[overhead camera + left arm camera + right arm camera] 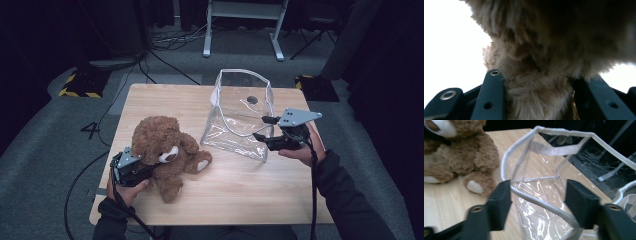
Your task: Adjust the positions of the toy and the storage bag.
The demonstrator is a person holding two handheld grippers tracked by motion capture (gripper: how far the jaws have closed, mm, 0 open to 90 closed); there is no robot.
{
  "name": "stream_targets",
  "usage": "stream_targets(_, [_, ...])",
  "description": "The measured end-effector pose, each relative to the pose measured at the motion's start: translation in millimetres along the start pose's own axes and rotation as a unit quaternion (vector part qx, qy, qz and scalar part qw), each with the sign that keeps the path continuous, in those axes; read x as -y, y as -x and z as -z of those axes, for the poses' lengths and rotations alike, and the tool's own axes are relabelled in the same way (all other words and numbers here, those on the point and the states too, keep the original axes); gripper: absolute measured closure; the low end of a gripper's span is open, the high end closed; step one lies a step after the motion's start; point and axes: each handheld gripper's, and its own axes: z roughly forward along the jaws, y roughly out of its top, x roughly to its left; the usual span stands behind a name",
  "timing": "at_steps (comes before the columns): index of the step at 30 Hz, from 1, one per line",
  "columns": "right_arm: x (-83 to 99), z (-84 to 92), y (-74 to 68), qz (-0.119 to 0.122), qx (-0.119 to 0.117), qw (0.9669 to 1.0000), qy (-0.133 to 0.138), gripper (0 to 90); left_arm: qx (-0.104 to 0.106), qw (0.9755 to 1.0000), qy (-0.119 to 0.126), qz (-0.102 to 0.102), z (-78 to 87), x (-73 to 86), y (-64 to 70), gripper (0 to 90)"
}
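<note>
Bear [162, 150], at the lower left of the table [240, 185], is pinched by the left gripper [131, 169], so the right gripper [265, 131] (jaws spread around the rim) should pinch the bag [240, 112] firmly, holding its mouth wide.

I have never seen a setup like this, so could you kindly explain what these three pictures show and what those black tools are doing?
A person sits at a wooden table and holds a hand-operated gripper, a black tool with two jaws, in each hand. The high view looks down from above. The other two pictures come from small cameras riding on each gripper, looking along its jaws. The left gripper is shut on a brown teddy bear; its own camera shows fur squeezed between the jaws. The right gripper is at a clear plastic bag with a white rim. In its own view the rim runs between the open jaws, not yet pinched.
</note>
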Motion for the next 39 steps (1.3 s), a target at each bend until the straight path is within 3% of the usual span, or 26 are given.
stream_targets(3, [4.5,-6.3,0.8,0.01,0.014,0.9998,-0.012,50.1,0.003,1.0,-0.001,0.002,-0.1,0.3,0.4,58.7])
stream_targets(5, [5.2,-5.4,1.7,0.015,0.012,0.9998,-0.01,54.1,0.003,1.0,-0.001,0.003,-0.2,0.5,0.4,58.6])
stream_targets(7, [4.4,-3.3,5.2,0.023,0.017,0.9994,-0.017,64.3,0.003,1.0,-0.001,0.0,-0.4,0.3,0.5,58.7])
stream_targets(9, [3.4,-2.3,7.8,0.032,0.021,0.999,-0.025,66.0,0.003,1.0,0.0,0.001,-0.7,0.5,1.0,58.6])
stream_targets(11, [2.7,-2.3,9.6,0.035,0.013,0.9989,-0.028,65.7,0.005,1.0,0.001,0.003,-1.3,0.8,0.8,58.6])
stream_targets(13, [-1.1,-4.9,11.4,0.053,0.011,0.9976,-0.043,54.6,0.007,1.0,0.003,0.002,-1.8,0.9,0.8,58.6])
stream_targets(16, [-5.9,-11.8,13.3,0.067,0.009,0.9958,-0.062,52.4,0.006,1.0,0.002,0.001,-2.0,0.9,1.3,58.5])
stream_targets(22, [-12.3,-21.4,19.2,0.067,-0.03,0.9938,-0.083,62.8,0.012,0.9999,0.006,0.006,-2.3,2.0,-0.2,58.5])
stream_targets(24, [-13.3,-21.9,19.8,0.069,-0.031,0.9934,-0.086,67.6,0.013,0.9999,0.006,0.006,-2.2,2.1,-0.1,58.5])
stream_targets(25, [-15.1,-22.2,20.5,0.079,-0.026,0.992,-0.095,77.4,0.014,0.9999,0.007,0.005,-2.1,2.4,-0.4,58.5])
stream_targets(26, [-15.1,-22.2,20.5,0.079,-0.026,0.992,-0.095,77.4,0.014,0.9999,0.007,0.005,-2.1,2.4,-0.4,58.5])
stream_targets(27, [-15.0,-20.7,22.8,0.082,-0.026,0.9916,-0.096,85.0,0.014,0.9999,0.007,0.007,-2.0,2.7,-0.9,58.5])
stream_targets(35, [-7.8,-7.1,31.2,0.074,-0.027,0.9931,-0.086,88.2,0.011,0.9998,0.007,0.012,-4.8,1.3,0.6,58.4])
stream_targets(39, [-2.9,6.9,27.3,0.094,-0.034,0.9911,-0.088,88.3,0.011,0.9999,0.0,0.0,-5.5,0.0,2.0,58.3])
